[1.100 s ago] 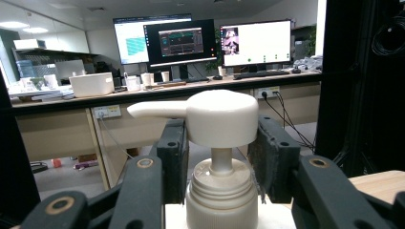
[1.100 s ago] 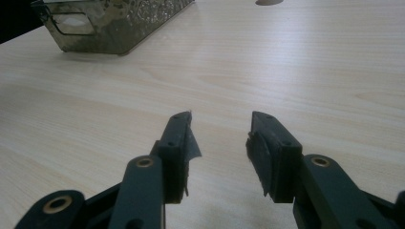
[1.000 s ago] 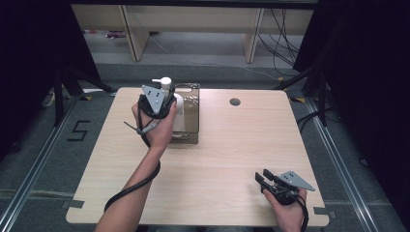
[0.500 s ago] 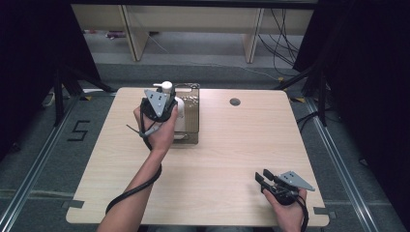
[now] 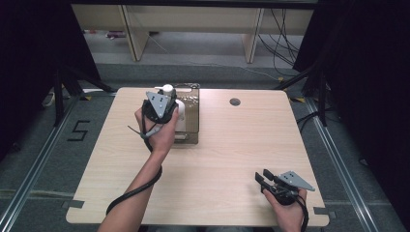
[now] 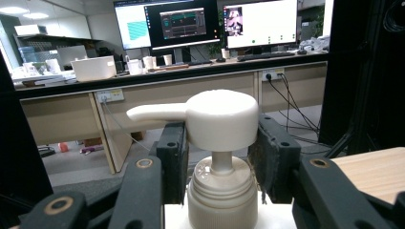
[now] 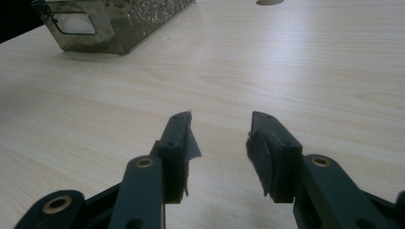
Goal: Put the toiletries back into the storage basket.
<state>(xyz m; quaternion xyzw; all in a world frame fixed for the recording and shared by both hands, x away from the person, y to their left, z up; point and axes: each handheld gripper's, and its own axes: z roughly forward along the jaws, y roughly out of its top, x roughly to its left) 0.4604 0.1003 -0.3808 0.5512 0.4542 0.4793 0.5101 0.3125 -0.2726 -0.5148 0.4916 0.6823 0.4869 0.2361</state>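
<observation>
A white pump bottle [image 6: 220, 157] stands upright in a dark metal tray [image 5: 191, 118] at the far side of a pale wooden table [image 5: 222, 159], its pump head and spout rising above the tray's rim. The left gripper [image 6: 220, 157] closes around the bottle's top: seen along that gripper, both black pads [image 6: 174, 152] sit against the sides of the pump head, with the ribbed collar and stem between them and the spout pointing off to the left. From above, the left gripper [image 5: 159, 107] sits over the tray's left half, the person's left hand [image 5: 162, 133] wrapped behind it and a black cable trailing from it toward the table's near edge.

Well apart from the tray, at the table's near right corner, the right gripper [image 5: 267, 180] rests low over the bare wood in the person's right hand [image 5: 287, 208]. Its jaws stand apart with nothing between them; its own view shows the two pads [image 7: 267, 152] spread over the tabletop, with the tray [image 7: 119, 24] far off at upper left.

A round grommet hole [image 5: 235, 102] lies in the tabletop just right of the tray. Beyond the table, desk legs and loose cables stand on a grey floor.
</observation>
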